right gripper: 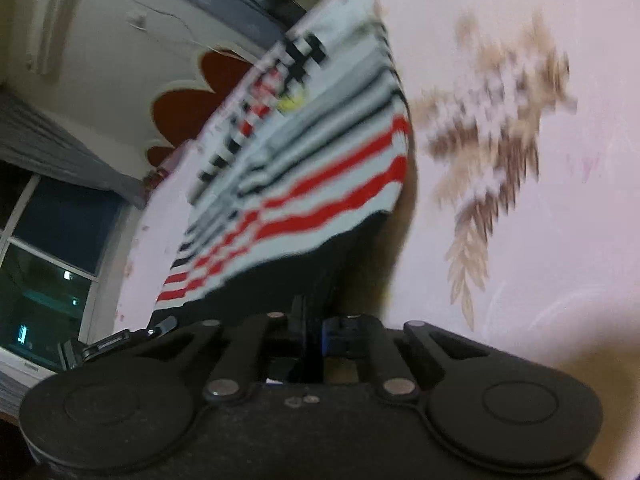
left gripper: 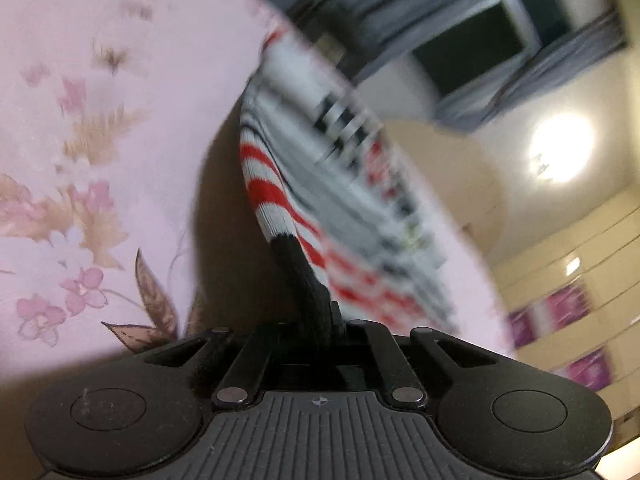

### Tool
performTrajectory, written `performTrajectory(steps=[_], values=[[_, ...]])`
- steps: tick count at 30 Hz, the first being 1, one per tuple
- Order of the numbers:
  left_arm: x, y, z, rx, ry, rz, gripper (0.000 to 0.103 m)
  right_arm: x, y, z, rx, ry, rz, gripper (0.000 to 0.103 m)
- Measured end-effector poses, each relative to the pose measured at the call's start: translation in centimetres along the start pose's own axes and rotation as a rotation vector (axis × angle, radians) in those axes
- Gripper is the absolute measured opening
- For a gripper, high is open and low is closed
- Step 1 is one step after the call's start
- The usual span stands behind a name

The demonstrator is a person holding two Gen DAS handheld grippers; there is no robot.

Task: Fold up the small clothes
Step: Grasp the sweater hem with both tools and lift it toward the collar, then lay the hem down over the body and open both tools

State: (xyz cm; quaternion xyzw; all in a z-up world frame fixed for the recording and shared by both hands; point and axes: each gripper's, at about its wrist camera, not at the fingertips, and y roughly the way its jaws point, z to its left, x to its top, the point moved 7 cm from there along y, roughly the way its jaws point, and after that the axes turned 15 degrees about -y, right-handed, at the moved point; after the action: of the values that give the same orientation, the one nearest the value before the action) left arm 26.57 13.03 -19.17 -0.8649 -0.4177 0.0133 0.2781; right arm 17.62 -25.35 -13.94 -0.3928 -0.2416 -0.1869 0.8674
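Left wrist view: the left gripper (left gripper: pixel 320 316) is clamped on the black hem of the striped garment (left gripper: pixel 280 184), which lies on the floral sheet (left gripper: pixel 100 120). Soft, light knit; its corners suit pinching. Right wrist view: the right gripper (right gripper: pixel 310 320) pinches the same hem. Blur smears the garment's far side, and the fingertips are buried in cloth.

Both wrist cameras look along their fingers, tilted, close above the red-and-white striped knitted garment (left gripper: pixel 280 184) (right gripper: pixel 320 184), which both views share.

White garment (left gripper: pixel 280 184) striped red, black-hemmed; pink sheet (left gripper: pixel 100 140) with tan-and-pink flowers.
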Motion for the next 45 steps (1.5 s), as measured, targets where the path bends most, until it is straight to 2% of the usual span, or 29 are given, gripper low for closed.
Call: performTrajectory(steps=[1,3,5,7,10,18,23,27,35,40,45], values=[[0.0,-0.5,0.1,-0.004,-0.004,-0.015,0.004,0.3,-0.9,0.7,0.006,-0.032,-0.022,0.006],[-0.4,0.3,1.2,0.072,0.016,0.004,0.004,0.4,-1.7,0.9,0.0,-0.065,-0.037,0.006],[-0.7,1.9,3.1,0.115,-0.018,0.035,0.004,-0.3,-0.6,-0.3,-0.039,-0.055,0.003,0.006],[-0.4,2.0,3.4,0.082,-0.062,0.019,0.004,-0.8,1.2,-1.8,-0.09,-0.018,0.066,0.006],[-0.6,1.9,2.6,0.093,-0.03,0.013,0.004,0.2,0.8,-1.2,-0.089,0.014,-0.001,0.006],[0.8,0.5,1.8,0.04,-0.049,-0.029,0.004,1.9,-0.6,-0.9,-0.102,0.014,-0.076,0.006],[2.7,-0.1,-1.6,-0.012,-0.018,-0.056,0.004,3.8,-0.8,-0.2,-0.105,-0.006,-0.129,0.006],[5.5,0.1,-4.7,-0.042,0.025,-0.11,0.004,7.0,-1.1,0.5,-0.113,-0.041,-0.187,0.006],[12.3,4.5,-10.3,-0.065,0.088,-0.125,0.004,17.0,-0.2,1.1,-0.134,-0.072,-0.288,0.006],[17.6,10.0,-12.7,-0.031,0.122,-0.1,0.004,22.9,2.7,-0.5,-0.162,-0.058,-0.299,0.006],[21.7,16.9,-12.5,0.036,0.141,-0.052,0.004,27.4,7.9,-4.3,-0.193,-0.016,-0.27,0.006]])
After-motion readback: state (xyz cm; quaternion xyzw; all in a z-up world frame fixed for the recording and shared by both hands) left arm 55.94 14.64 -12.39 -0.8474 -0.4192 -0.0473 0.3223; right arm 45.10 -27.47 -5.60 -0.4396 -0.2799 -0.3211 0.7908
